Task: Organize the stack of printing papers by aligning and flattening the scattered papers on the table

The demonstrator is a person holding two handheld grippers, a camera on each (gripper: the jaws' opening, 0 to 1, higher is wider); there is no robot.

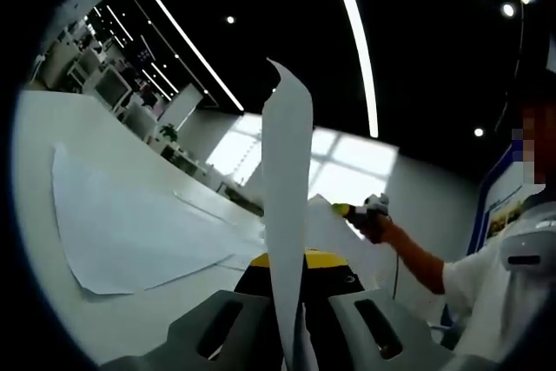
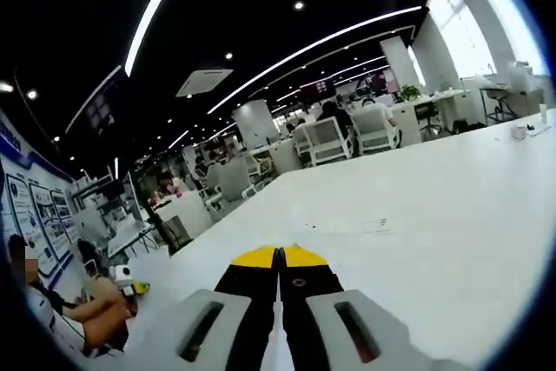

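While the left gripper (image 1: 291, 301) clamps an upright sheet (image 1: 287, 215), more papers (image 1: 130, 232) lie flat on the white counter (image 1: 52, 128).
Seen from the right gripper view, the right gripper (image 2: 280, 258) has its jaws pressed together, apparently on a thin white sheet edge; a person's hand (image 1: 372, 219) holds a tool beyond the sheet.

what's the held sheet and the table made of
The sheet in the left gripper looks like thin white paper: it stands on edge and curls at the top. The table looks like smooth white laminate with a soft sheen, though that is uncertain.
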